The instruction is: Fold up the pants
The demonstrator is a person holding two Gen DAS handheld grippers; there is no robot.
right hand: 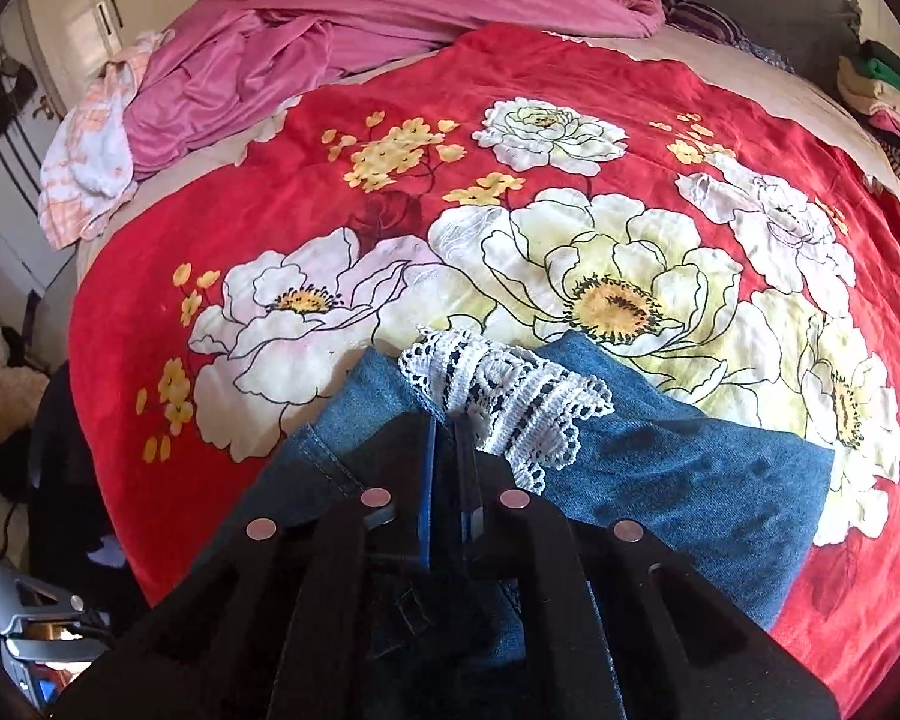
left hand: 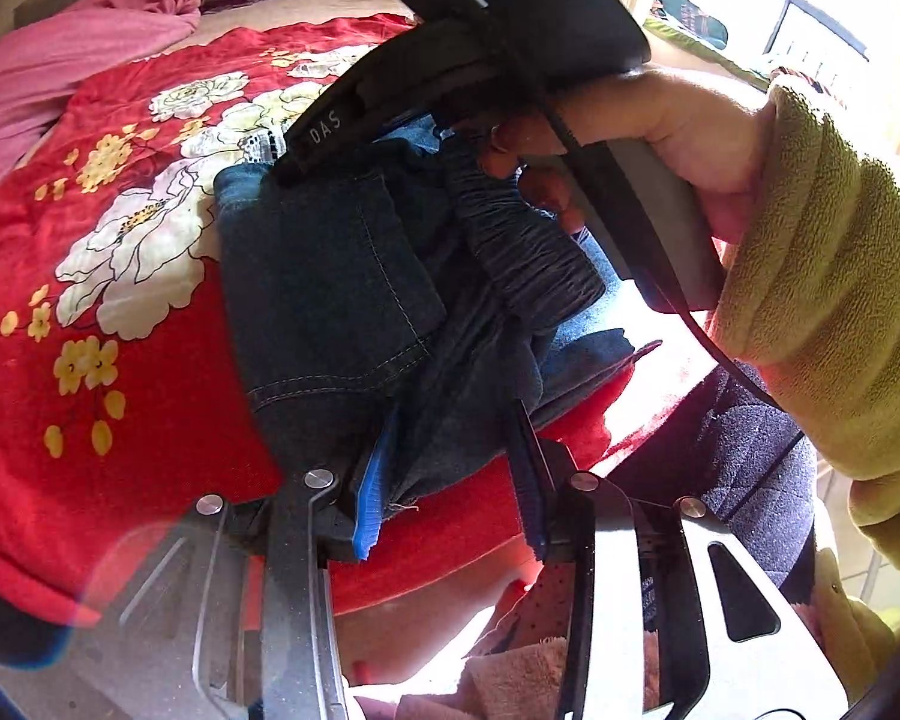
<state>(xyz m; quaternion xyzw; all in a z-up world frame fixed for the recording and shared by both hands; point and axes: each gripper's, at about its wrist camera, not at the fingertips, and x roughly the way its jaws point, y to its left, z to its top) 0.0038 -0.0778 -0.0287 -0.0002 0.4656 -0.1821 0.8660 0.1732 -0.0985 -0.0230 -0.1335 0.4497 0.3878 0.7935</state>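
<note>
Left wrist view only: the elastic waistband [left hand: 531,240] of the pants [left hand: 330,294], a back pocket [left hand: 342,276], and the person's right hand [left hand: 660,138] w/ olive sleeve [left hand: 834,276] holding the right gripper [left hand: 288,171] from above. Right wrist view only: white lace trim [right hand: 510,396] at the hem end, a pink sheet [right hand: 354,24] bunched at the far end of the bed, a clothes stack [right hand: 882,90] far right.

Pants lie on the red floral blanket [right hand: 510,180] on the bed, near its front edge, bunched and partly doubled over. Waistband end is toward the left gripper [left hand: 450,480], lace hem end by the right gripper [right hand: 447,450]; long axis can't be told exactly bc of the bunching.

Count: 1 pair of pants, 2 grippers, 1 blanket, 1 hand seen.

Left gripper fingers [left hand: 373,492] stand moderately apart w/ denim between them at the pant edge; can't tell if they actually pinch it. Right gripper fingers [right hand: 429,480] nearly together, only a thin slit, clamped on denim just beside the lace
</note>
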